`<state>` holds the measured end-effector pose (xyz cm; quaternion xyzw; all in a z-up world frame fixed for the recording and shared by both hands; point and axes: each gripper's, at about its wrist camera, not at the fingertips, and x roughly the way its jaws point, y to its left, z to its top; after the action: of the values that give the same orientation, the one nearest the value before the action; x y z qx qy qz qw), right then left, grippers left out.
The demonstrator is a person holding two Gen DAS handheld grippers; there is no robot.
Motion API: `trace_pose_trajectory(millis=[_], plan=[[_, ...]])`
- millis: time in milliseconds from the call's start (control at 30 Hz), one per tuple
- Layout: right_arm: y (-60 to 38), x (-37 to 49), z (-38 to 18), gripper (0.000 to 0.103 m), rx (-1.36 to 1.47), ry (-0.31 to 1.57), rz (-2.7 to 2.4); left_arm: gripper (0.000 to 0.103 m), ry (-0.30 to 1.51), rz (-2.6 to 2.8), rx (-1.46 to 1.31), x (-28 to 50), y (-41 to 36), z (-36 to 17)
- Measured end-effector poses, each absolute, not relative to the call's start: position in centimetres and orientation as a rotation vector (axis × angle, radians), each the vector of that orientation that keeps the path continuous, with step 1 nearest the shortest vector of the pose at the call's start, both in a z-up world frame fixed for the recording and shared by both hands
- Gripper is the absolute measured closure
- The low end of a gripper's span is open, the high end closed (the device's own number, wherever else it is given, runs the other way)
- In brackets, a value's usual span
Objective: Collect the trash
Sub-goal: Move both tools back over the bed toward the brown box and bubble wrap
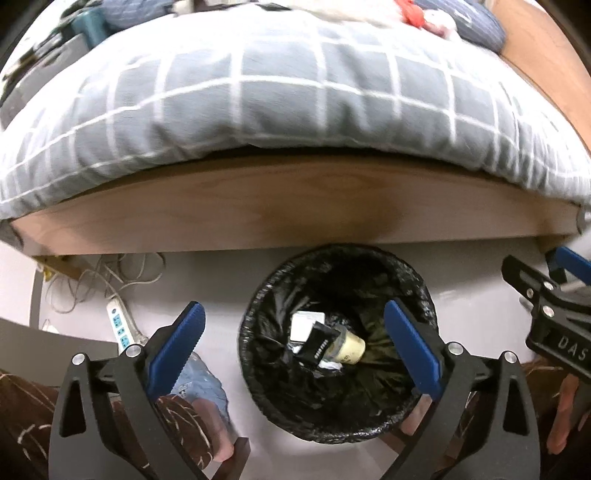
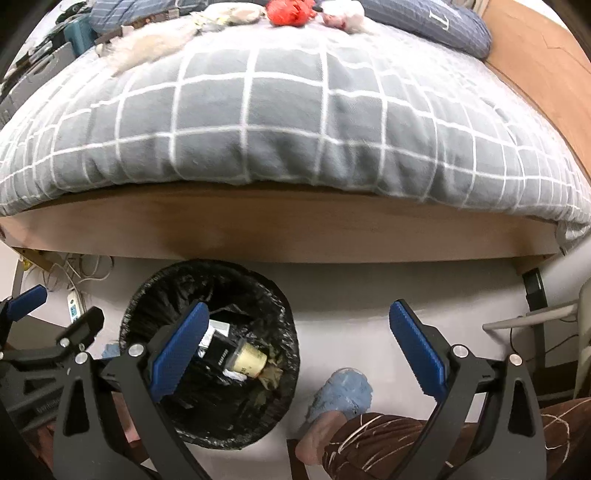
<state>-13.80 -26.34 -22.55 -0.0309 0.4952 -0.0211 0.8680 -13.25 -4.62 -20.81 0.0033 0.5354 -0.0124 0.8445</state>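
Left wrist view: the left tool hangs directly above the round waste bin lined with a black plastic bag, its two blue-padded jaws spread wide to the 9 and 3 o'clock sides of the bin mouth, with nothing between them. At the bottom of the bin lie a cream-coloured cylindrical bottle with a clear neck, a small black carton with white lettering touching it at 9 o'clock, and a white flat card at 10 o'clock of the bottle. The bin stands on the pale floor, just beside the light wooden bed frame at 12 o'clock. A grey duvet with a white grid pattern overhangs the frame. A white power strip with tangled cables lies on the floor at 9 o'clock of the bin.

Right wrist view: the right tool also stands wide and empty, over bare floor at 3 o'clock of the bin. Its left jaw overlaps the bin rim in this view. A foot in a light blue fuzzy slipper rests on the floor between the jaws, below it a brown patterned trouser leg. At the far side of the bed, at 12 o'clock, lie a crumpled red item and pale crumpled wrappings.
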Motion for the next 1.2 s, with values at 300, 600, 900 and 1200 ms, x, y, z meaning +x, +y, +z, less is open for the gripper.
trace_pose_trajectory(millis=[300,600,900,1200], plan=[[-24.1,-14.0,-18.0,0.009,-0.076,0.916,-0.011,0.006,1.062,-0.02,-0.046,-13.4,-1.9,-16.2],[-22.0,-13.2,-12.6,0.009,-0.078,0.813,0.035,0.006,0.987,-0.004,-0.068,-12.6,0.4,-11.3],[-19.5,-10.3,-8.9,0.009,-0.086,0.761,0.094,0.006,0.931,0.03,-0.15,-9.3,4.9,-8.3],[-15.9,-5.1,-6.6,0.009,-0.137,0.714,0.149,0.006,0.867,0.057,-0.094,-1.4,8.7,-3.8]])
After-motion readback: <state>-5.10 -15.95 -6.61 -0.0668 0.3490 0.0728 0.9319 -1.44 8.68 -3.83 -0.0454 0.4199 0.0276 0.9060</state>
